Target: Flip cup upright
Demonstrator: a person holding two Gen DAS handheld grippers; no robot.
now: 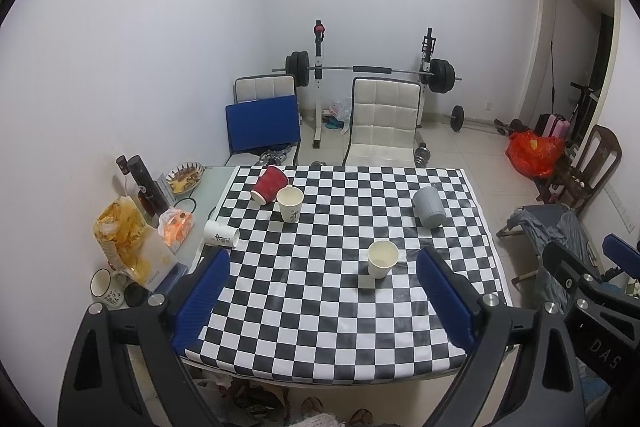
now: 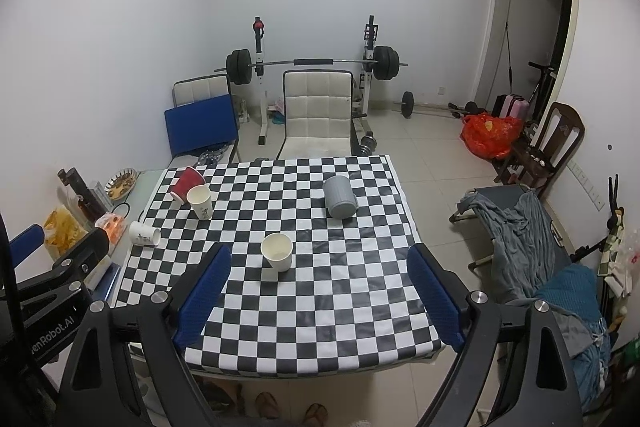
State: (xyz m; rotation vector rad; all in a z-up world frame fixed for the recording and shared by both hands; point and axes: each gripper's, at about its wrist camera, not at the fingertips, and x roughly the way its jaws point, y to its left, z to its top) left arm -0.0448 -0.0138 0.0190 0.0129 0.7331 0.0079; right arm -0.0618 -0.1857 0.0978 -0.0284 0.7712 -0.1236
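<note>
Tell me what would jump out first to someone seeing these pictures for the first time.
The black-and-white checkered tablecloth fills the middle and draws the eye first, with cups scattered over it: a red cup tipped over at the far left, a white paper cup on its side at the left edge, and a grey cup upside down on the right. Behind the table, a barbell rack stands against the far wall.

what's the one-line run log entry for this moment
phase: pre-grasp | left gripper: open, empty | right gripper: open, empty | white paper cup: on side | red cup: tipped | grey cup: inverted
</note>
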